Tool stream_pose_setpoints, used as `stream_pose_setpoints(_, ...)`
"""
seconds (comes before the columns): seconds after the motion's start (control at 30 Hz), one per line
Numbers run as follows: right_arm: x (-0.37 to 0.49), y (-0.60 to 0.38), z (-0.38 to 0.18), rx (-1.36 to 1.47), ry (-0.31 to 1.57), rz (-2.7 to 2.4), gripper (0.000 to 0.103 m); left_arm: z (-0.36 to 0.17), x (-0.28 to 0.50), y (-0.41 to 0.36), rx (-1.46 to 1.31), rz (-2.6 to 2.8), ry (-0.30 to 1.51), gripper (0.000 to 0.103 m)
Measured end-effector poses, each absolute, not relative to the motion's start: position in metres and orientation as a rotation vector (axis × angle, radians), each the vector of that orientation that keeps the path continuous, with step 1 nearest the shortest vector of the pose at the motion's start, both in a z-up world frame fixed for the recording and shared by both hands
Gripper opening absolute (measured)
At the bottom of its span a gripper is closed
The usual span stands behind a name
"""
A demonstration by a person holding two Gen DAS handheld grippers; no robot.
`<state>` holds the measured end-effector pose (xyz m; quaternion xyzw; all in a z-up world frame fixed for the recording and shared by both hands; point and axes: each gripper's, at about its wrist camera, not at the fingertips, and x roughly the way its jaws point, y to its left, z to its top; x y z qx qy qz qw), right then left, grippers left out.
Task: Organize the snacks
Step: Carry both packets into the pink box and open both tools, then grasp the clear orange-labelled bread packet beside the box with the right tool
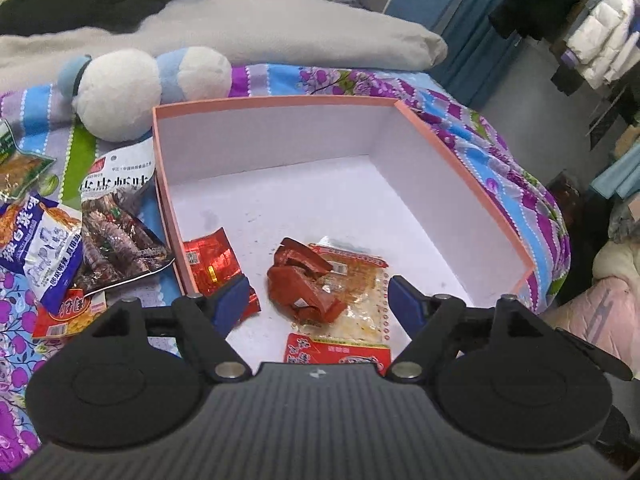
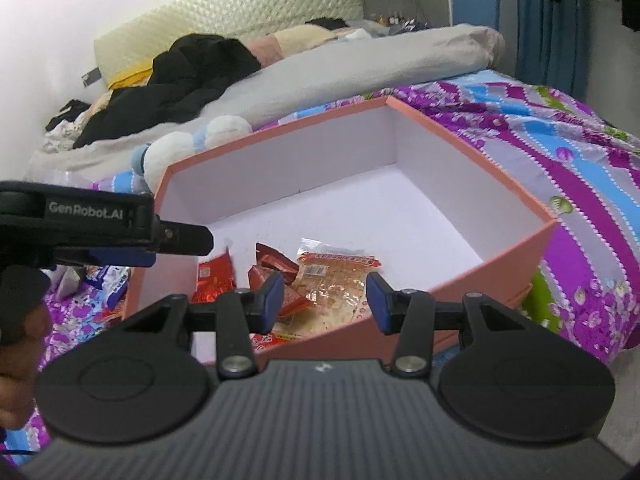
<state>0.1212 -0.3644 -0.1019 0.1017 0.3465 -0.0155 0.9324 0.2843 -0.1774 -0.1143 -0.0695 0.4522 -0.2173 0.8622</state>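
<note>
The left gripper (image 1: 316,300) is spread wide above the snack packets (image 1: 332,280) lying at lower centre inside the pink box (image 1: 460,168). The right gripper (image 2: 326,300) is partly spread and appears to pinch nothing. More packets (image 1: 80,232) lie at the left on the bedspread (image 1: 500,152).

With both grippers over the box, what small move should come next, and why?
Probably swing the left gripper, open and holding nothing, over to the snack packets on the bedspread beside the pink box and take one. Only a few packets lie inside; several are outside. The right gripper is open and empty too.
</note>
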Motion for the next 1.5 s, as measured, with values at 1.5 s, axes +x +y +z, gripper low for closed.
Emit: stream_pose_setpoints(1.5,0.012,-0.432,-0.171,0.360,0.807,-0.378,0.083,-0.095,0.189,-0.199,-0.071,-0.533,0.923,0.080)
